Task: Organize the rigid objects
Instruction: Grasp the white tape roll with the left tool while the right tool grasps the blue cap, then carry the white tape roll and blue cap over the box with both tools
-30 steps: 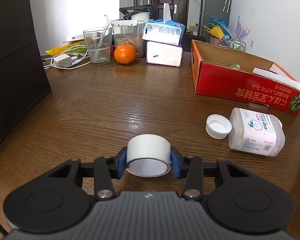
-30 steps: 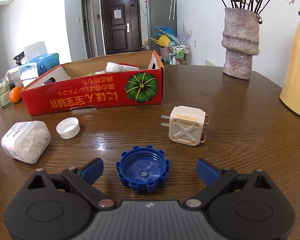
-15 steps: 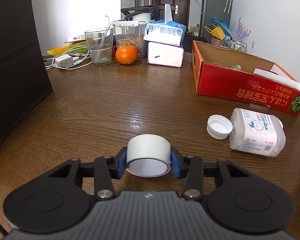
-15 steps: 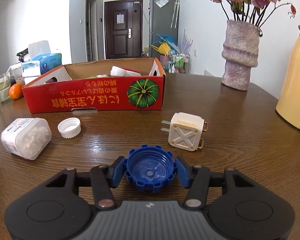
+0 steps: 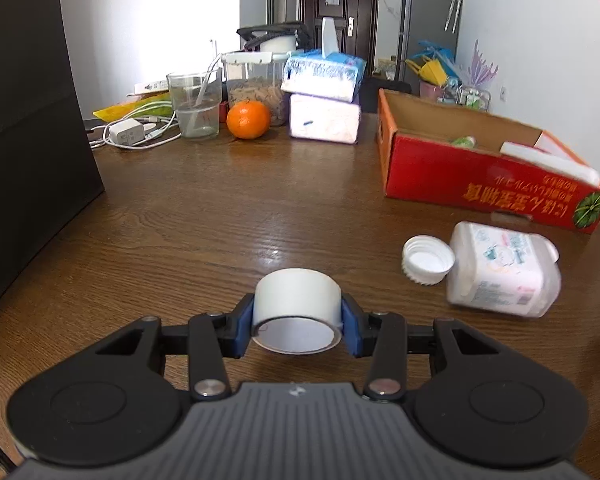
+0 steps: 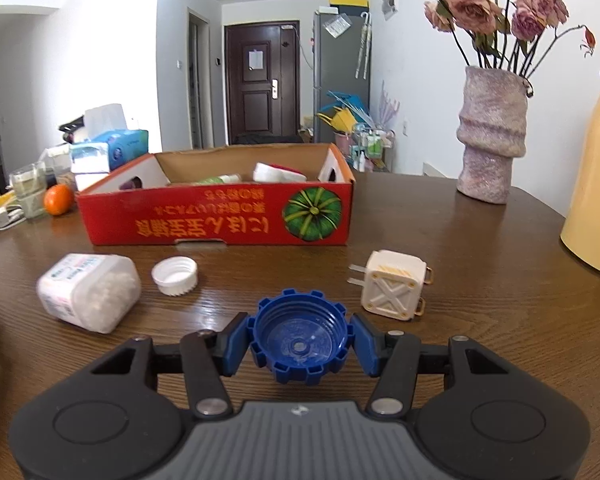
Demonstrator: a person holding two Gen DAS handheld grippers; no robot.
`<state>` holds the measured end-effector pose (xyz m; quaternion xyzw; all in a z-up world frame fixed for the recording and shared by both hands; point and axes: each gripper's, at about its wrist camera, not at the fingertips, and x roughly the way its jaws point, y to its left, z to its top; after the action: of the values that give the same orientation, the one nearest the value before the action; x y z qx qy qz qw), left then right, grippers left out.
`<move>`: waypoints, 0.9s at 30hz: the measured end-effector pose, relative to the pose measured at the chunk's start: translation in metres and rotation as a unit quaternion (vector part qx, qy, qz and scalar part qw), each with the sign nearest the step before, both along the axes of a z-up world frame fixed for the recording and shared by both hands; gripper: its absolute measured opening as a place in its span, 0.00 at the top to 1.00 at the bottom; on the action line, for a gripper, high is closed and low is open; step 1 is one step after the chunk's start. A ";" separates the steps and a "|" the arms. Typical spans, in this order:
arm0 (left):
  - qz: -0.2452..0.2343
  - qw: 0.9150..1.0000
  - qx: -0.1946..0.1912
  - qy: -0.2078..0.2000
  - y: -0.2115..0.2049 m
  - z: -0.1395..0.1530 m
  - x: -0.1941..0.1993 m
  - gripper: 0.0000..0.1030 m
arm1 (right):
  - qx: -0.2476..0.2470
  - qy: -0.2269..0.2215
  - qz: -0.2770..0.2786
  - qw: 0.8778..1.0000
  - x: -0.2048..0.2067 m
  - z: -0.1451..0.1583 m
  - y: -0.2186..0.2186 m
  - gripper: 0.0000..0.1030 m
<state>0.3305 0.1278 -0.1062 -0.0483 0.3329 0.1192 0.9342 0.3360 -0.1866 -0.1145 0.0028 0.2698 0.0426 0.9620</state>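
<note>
Red cardboard box (image 6: 216, 216) sits far-centre on the wooden table (image 6: 480, 280), open top; inside, a white pack (image 6: 278, 172) and a green-capped tube, the rest hidden by the wall. Near its front: clear plastic jar (image 6: 88, 292) on its side, white pellets inside, white cap (image 6: 175, 276) just beside it. Plug adapter (image 6: 392, 288) to the right, apart.

Left gripper (image 5: 298, 320): pads pressed on a white tape roll (image 5: 296, 304). Right gripper (image 6: 300, 342): pads tight against a blue cap (image 6: 300, 340), mouth up.

Far left: orange (image 5: 248, 119), glass, tissue packs.
</note>
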 end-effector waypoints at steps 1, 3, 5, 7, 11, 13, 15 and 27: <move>-0.003 1.000 -0.001 -0.003 -0.003 0.002 -0.001 0.57 | 0.001 -0.002 0.004 1.000 -0.001 0.001 0.002 0.48; -0.011 1.000 -0.002 -0.008 -0.012 0.005 -0.003 0.57 | 0.004 -0.006 0.009 1.000 -0.004 0.004 0.005 0.48; -0.021 1.000 -0.002 -0.012 -0.022 0.007 -0.005 0.57 | 0.008 -0.010 0.015 1.000 -0.006 0.007 0.008 0.48; -0.032 0.999 -0.002 -0.016 -0.031 0.010 -0.007 0.57 | 0.012 -0.015 0.020 1.000 -0.010 0.011 0.011 0.48; -0.049 0.998 -0.004 -0.027 -0.048 0.019 -0.010 0.57 | 0.017 -0.024 0.031 0.999 -0.016 0.018 0.016 0.48; -0.056 0.998 -0.006 -0.033 -0.055 0.024 -0.010 0.57 | 0.019 -0.029 0.038 0.999 -0.019 0.022 0.019 0.48; -0.062 0.997 -0.007 -0.040 -0.062 0.030 -0.010 0.57 | 0.020 -0.034 0.043 0.998 -0.021 0.025 0.023 0.48; -0.088 0.993 -0.005 -0.079 -0.097 0.063 0.000 0.57 | 0.031 -0.054 0.057 0.996 -0.021 0.044 0.031 0.48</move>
<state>0.3309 0.0313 -0.0431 -0.0332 0.2619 0.0310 0.9640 0.3147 -0.1554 -0.0700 0.0152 0.2159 0.1054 0.9706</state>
